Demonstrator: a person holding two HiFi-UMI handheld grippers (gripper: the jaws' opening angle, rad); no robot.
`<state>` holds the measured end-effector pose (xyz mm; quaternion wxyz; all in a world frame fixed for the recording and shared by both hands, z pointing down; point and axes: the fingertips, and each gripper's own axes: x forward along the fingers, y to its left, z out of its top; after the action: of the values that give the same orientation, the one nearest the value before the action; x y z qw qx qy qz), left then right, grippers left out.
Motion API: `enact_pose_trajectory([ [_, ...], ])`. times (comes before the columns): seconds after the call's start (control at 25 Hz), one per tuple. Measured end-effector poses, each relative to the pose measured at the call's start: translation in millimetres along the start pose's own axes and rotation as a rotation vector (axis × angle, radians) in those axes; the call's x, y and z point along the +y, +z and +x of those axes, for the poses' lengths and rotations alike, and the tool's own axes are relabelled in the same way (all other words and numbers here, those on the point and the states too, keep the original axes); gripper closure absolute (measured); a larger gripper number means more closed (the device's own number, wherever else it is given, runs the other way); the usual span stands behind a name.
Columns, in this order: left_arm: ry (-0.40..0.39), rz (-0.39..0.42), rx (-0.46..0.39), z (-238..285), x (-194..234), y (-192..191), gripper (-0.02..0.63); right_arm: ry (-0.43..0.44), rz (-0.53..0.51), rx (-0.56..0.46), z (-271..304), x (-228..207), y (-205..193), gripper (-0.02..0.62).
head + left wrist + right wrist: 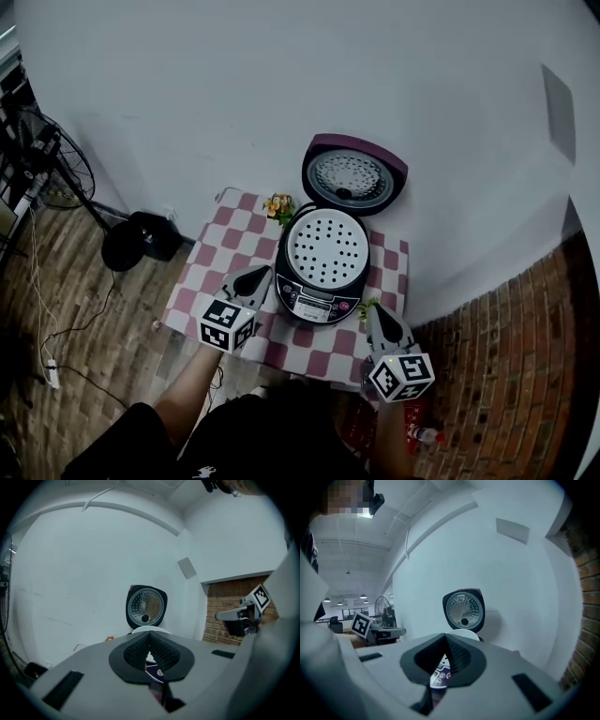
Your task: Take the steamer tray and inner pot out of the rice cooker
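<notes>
**Head view.** Step in hand, as judged: the approach to the rice cooker (321,281), with no grasp made yet. The cooker stands on the checked table (225,246) with its lid (353,178) raised, just ahead of both claws and between them. The perforated steamer tray (326,248) sits in the cooker's mouth, ahead and right of the left claw (255,277) and ahead and left of the right claw (375,317). The inner pot is not visible; presumably it lies beneath the tray.

**Left gripper view.** The jaws are pressed together with nothing between them. The tray's pale rim shows just beyond the tips.

**Right gripper view.** The jaws are likewise together and empty. The cooker's control panel shows below the tips.

**Next move, judged.** The claws must open and reach forward to the tray's rim. The tray has to come out before the pot.
</notes>
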<state>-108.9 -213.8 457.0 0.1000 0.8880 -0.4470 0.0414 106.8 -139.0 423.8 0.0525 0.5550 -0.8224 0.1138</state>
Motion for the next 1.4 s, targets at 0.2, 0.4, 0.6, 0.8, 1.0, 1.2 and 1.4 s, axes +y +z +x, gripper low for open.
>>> enact_pose_trajectory([
  [0.2,0.078,-0.015,-0.007,17,12,3,0.604,0.092,-0.021,0.028,34,-23,3,0.594],
  [0.4,0.141,0.032,0.008,40,18,7,0.604,0.156,-0.031,0.062,66,-53,0,0.594],
  [0.6,0.196,0.075,0.035,57,26,8,0.603,0.207,-0.038,0.086,95,-82,-6,0.594],
  [0.8,0.252,0.112,0.059,70,33,12,0.603,0.255,-0.028,0.113,120,-99,-14,0.594],
  [1.0,0.279,0.14,0.086,85,36,14,0.594,0.286,-0.015,0.127,135,-108,-21,0.594],
  [1.2,0.27,0.158,0.108,103,37,22,0.541,0.319,-0.035,0.131,146,-108,-23,0.594],
  [1.4,0.176,0.153,0.192,133,29,11,0.425,0.317,-0.035,0.15,152,-105,-28,0.594],
])
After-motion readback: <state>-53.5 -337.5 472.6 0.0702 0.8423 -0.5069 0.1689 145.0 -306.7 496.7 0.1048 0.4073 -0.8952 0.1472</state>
